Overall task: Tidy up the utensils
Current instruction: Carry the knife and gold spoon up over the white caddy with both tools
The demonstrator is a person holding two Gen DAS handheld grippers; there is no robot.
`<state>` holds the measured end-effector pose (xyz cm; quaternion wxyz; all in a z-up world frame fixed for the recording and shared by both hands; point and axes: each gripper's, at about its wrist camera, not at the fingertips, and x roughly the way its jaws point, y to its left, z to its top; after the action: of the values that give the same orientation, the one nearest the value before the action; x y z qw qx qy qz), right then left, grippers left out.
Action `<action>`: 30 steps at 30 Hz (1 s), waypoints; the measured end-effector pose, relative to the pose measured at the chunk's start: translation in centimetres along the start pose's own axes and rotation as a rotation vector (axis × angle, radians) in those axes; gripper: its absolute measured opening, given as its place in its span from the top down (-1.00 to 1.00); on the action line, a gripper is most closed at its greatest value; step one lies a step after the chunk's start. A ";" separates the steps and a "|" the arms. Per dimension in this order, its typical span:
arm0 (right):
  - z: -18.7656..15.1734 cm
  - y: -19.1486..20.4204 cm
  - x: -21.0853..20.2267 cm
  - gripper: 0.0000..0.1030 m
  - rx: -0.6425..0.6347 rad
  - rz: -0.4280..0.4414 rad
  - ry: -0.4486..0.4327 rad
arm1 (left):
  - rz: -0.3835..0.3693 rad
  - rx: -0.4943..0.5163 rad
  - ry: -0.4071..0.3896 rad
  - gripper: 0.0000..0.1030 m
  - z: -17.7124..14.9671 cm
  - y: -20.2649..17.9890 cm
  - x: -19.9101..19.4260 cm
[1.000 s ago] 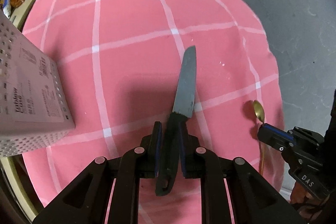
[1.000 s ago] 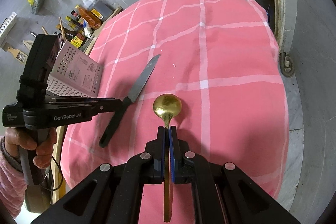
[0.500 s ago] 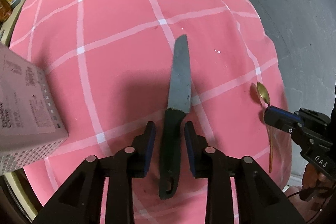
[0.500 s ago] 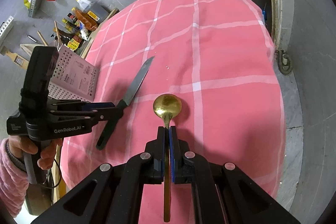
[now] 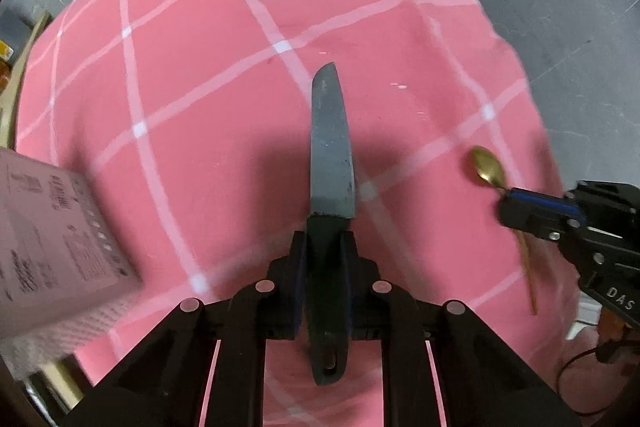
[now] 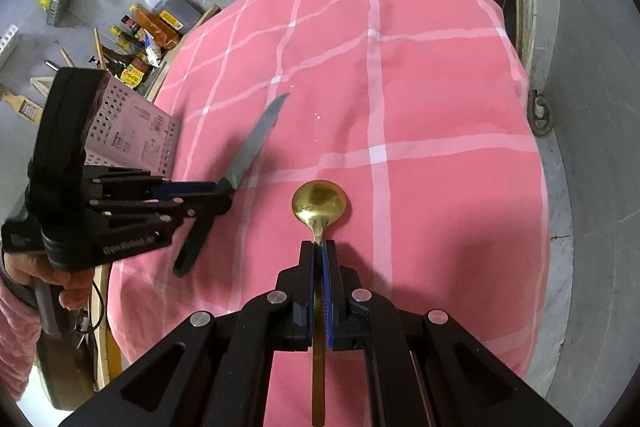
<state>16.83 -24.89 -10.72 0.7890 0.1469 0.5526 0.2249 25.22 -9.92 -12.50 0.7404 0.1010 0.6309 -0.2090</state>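
Left wrist: jaws clamp knife [image 5: 330, 163] handle.

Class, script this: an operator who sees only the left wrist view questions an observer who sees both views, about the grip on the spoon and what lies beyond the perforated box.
Operator: My left gripper is shut on the knife. Is the spoon gripped?
Observer: Yes. The right gripper pinches its handle just below the bowl.
Operator: What lies beyond the perforated box?
Observer: Bottles sit on the floor beside the table.
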 end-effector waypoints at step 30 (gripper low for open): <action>10.4 20.3 -3.9 0.92 -0.269 0.485 -0.730 | 0.241 -0.457 -1.187 0.77 -11.2 10.6 -23.5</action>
<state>21.54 -9.39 5.73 0.8686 0.2377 0.1539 0.4066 17.13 8.40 7.20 0.9843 -0.1219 0.1272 -0.0052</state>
